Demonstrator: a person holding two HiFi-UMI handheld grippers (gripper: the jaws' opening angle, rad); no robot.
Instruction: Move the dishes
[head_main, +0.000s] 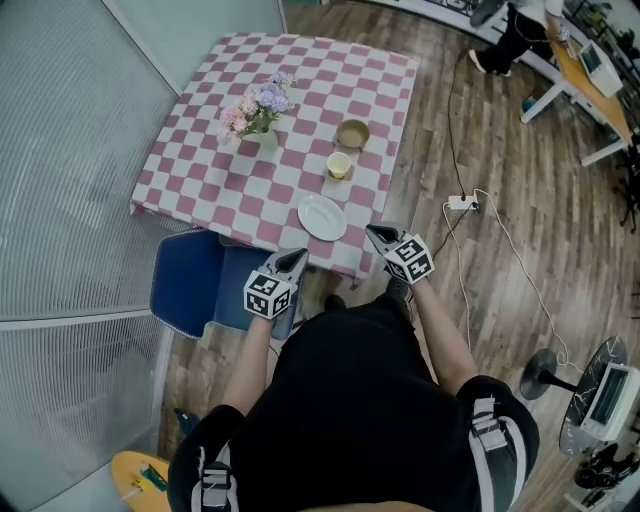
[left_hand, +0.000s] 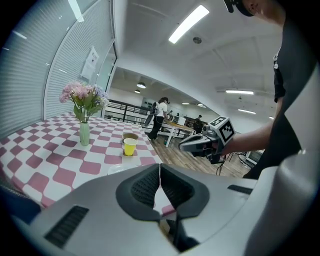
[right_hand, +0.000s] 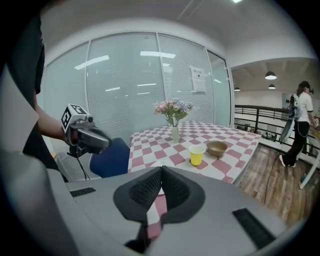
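pre-grasp: my left gripper (head_main: 293, 259) and right gripper (head_main: 377, 234) hover clenched, empty; next, probably open onto the near plate (head_main: 322, 217).

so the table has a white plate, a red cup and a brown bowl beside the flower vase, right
No: the cup is yellow, not red; the head view shows it. The white plate, brown bowl and flower vase stand on the table as you say.
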